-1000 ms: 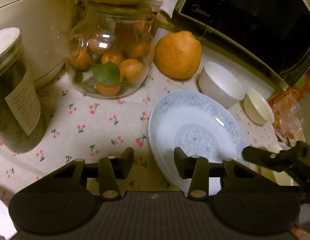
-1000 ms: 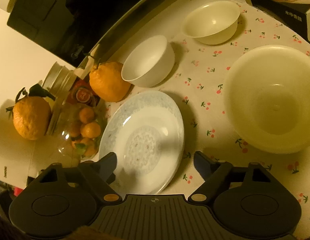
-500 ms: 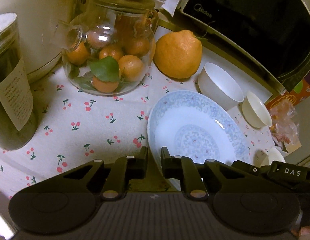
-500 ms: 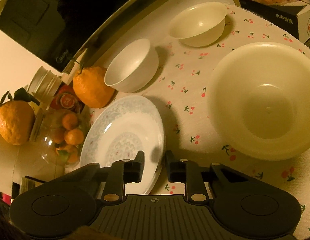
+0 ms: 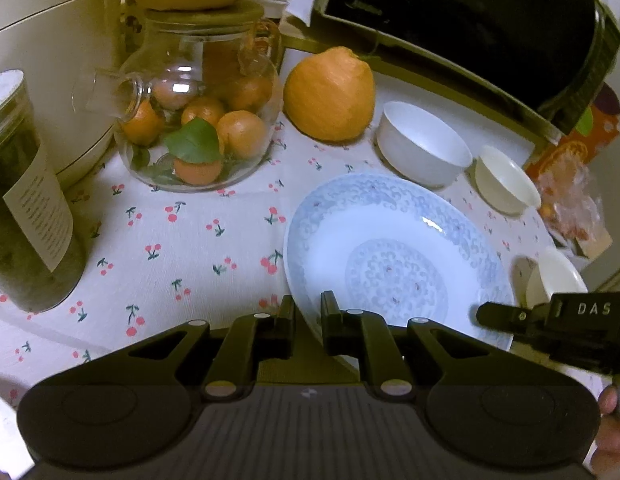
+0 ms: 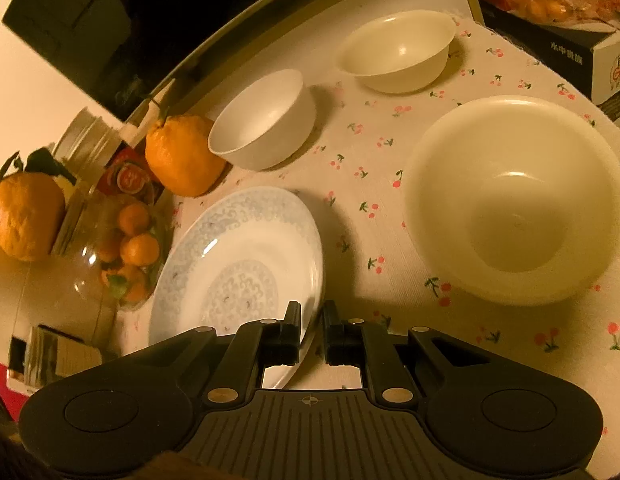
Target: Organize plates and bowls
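Observation:
A white plate with a blue pattern [image 5: 394,248] lies on the cherry-print tablecloth; it also shows in the right wrist view [image 6: 238,264]. My left gripper [image 5: 307,316] is shut on the plate's near left rim. My right gripper [image 6: 311,322] is shut on the plate's opposite rim and appears in the left wrist view [image 5: 510,316]. A white bowl [image 6: 266,120], a small cream bowl [image 6: 396,50] and a large cream bowl [image 6: 514,200] stand beyond and to the right of the plate.
A glass jar of small oranges [image 5: 194,120], a big orange [image 5: 330,94] and a dark labelled jar [image 5: 22,208] stand to the left. A black microwave [image 5: 470,12] is at the back. A snack box [image 6: 570,8] sits at the far right.
Both grippers moved in from open and closed on opposite rims of the plate. The plate looks slightly raised at the edges now.

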Demonstrator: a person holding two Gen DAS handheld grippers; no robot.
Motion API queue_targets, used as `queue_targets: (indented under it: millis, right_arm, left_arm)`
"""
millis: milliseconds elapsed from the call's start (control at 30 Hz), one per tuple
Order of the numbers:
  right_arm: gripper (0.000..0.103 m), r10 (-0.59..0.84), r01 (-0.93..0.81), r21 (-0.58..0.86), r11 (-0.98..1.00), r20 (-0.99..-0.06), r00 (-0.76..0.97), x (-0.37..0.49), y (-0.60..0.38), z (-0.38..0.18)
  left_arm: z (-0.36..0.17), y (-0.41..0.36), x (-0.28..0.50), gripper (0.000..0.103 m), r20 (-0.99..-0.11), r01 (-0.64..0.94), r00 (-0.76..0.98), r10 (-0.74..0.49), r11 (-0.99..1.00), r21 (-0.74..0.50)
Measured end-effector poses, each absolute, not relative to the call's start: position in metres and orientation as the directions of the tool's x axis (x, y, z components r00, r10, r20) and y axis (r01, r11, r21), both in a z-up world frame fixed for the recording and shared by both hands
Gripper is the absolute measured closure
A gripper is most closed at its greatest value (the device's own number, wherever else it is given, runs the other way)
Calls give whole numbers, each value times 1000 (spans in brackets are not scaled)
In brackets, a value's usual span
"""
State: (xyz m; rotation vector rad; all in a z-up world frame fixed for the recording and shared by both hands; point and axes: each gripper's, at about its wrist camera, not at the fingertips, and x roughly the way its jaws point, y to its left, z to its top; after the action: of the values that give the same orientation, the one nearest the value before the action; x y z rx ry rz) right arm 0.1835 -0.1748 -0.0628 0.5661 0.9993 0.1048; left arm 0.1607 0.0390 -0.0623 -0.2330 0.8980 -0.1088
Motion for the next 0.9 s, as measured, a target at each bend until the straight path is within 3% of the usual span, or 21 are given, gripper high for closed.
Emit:
queue_targets:
  millis: [333, 900]
  right_arm:
    - [91, 347, 183, 480, 858, -805, 481, 160, -184, -60]
    - [91, 364, 233, 519, 822, -795, 486, 145, -198, -60]
  left_arm:
    - [-59, 27, 142, 91, -789, 85, 578, -208, 977, -195]
    - [-59, 17, 131, 89, -780, 133, 579, -239, 971, -198]
